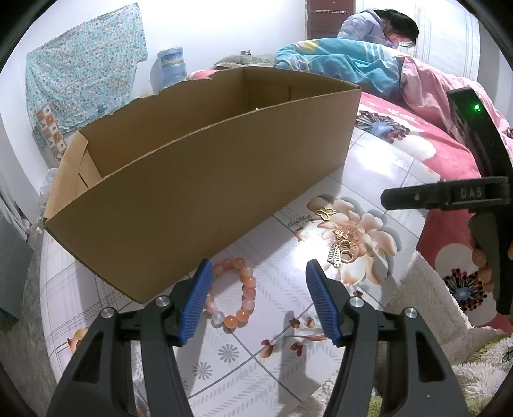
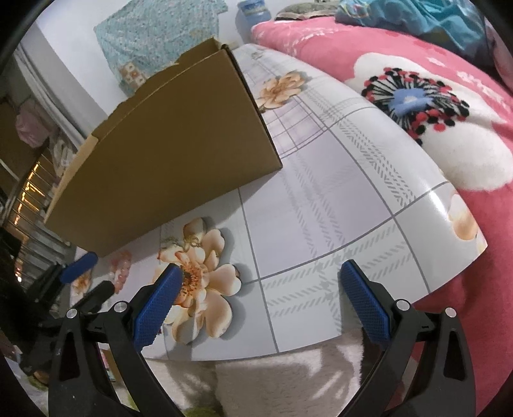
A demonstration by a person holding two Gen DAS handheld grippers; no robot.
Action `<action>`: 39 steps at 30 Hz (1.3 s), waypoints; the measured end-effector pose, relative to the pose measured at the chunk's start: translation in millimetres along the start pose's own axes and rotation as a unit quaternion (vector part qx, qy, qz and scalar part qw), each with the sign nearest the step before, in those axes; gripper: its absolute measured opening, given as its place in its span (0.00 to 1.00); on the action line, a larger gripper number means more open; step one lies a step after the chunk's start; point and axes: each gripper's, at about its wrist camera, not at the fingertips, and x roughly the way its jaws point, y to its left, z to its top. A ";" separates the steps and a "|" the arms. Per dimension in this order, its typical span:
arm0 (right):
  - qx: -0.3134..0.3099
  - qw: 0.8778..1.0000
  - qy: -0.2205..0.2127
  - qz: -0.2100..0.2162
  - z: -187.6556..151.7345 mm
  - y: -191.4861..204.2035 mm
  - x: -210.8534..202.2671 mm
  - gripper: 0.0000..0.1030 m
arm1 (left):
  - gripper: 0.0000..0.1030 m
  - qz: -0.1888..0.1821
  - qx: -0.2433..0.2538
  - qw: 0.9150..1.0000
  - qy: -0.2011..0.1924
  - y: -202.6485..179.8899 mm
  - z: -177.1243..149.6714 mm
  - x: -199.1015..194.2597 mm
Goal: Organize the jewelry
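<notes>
An orange and white bead bracelet lies on the flowered table sheet in front of an open cardboard box. My left gripper is open and low over it, with the bracelet near the left finger. Small gold and silver charms lie on a printed flower to the right. In the right wrist view my right gripper is open and empty over the sheet, with the box to its left. The bracelet shows blurred at far left.
A pink flowered blanket lies to the right of the sheet, and it also shows in the right wrist view. A person sits at the back. A fluffy white rug lies below the sheet's edge. The right gripper's body hangs at right.
</notes>
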 end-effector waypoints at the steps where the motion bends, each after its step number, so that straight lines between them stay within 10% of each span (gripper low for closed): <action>1: 0.001 1.000 0.001 0.003 0.2 -1.8 -1.8 0.92 | 0.57 0.000 0.000 1.000 0.000 -0.1 -0.4 0.2; 26: -0.001 0.999 -0.011 0.030 6.8 -7.1 -0.8 0.92 | 0.58 -0.008 0.013 1.000 0.006 -8.3 0.2 2.0; 39: -0.089 0.994 -0.052 0.026 -15.5 8.9 -14.5 0.65 | 0.49 -0.072 0.074 0.995 0.005 -39.7 12.7 11.3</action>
